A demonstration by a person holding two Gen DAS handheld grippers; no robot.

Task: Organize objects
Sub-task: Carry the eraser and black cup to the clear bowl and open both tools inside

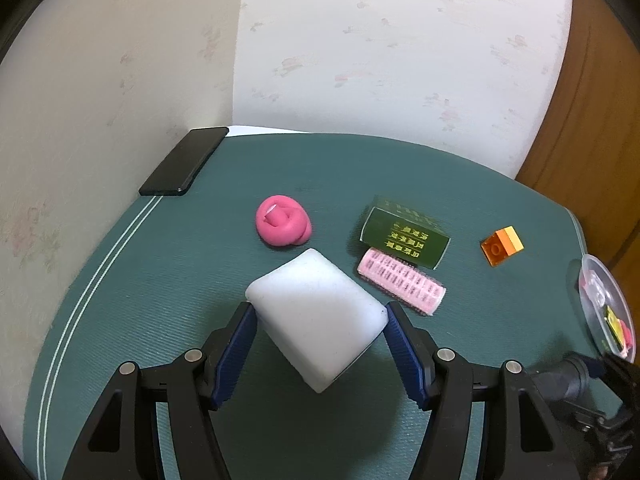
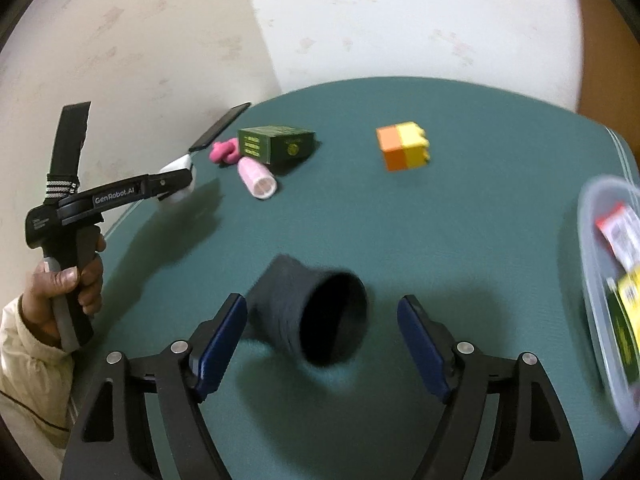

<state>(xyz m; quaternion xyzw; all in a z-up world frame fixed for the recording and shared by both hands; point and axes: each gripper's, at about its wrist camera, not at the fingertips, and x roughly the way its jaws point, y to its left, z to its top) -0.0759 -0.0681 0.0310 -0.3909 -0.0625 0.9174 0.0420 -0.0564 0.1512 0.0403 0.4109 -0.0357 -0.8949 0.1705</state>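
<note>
- Left gripper (image 1: pixel 320 344): blue pads clamped on a white foam block (image 1: pixel 318 316), 1 corner pointing toward the camera, block raised off the green mat (image 1: pixel 120 300).
- Right gripper (image 2: pixel 322 344): jaws spread wide, nothing gripped. A dark cup (image 2: pixel 316 316) lies tipped on its side on the mat between the pads; the left pad is very close to it, contact unclear, the right pad clearly apart. Image blurred here.
- On the mat past the block: pink knotted toy (image 1: pixel 283 221), green box (image 1: pixel 404 238) with a pink hair roller (image 1: pixel 402 282) lying against its near side, orange-yellow brick (image 1: pixel 502 246) off to the right.
- Black phone (image 1: pixel 185 161) at the mat's far left edge by the wall.
- Clear plastic tub (image 2: pixel 596 280) at the right edge, holding packets.
- Person's hand (image 2: pixel 66 292) grips the left tool's handle, cream sleeve visible.
</note>
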